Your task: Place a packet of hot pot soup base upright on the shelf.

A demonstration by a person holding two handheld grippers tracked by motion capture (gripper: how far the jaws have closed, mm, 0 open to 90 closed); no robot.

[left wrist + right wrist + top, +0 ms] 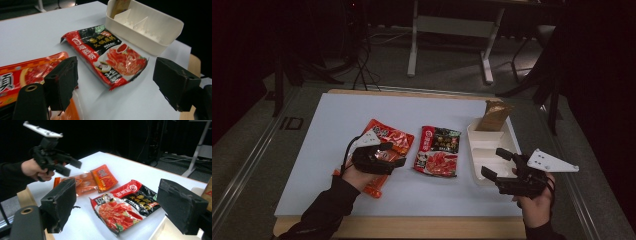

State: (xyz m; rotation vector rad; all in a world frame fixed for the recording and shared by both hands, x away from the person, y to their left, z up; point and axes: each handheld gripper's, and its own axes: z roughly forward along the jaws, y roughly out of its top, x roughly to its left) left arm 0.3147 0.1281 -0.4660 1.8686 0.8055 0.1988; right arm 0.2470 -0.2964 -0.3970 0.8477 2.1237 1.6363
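Note:
An orange-red snack packet (393, 139) lies flat on the white table top, left of centre. My left gripper (394, 154) hovers just above its near end, open and holding nothing. In the left gripper view (116, 65) the jaws stand wide apart, with the orange packet (30, 75) under the left jaw. A red-and-black sauce packet (439, 150) lies in the middle (107, 55). My right gripper (493, 162) is open over the near end of a white divided tray (477, 131). The right gripper view (117, 185) faces the red-and-black packet (125, 205), the orange packet (97, 178) and the left gripper (72, 168).
A brown paper packet (493, 115) stands upright in the tray's far compartment (120, 7). The tray's side wall (150, 42) sits close to the table's right edge. A wooden rim (422, 227) borders the table front. Desk legs and cables stand on the floor beyond.

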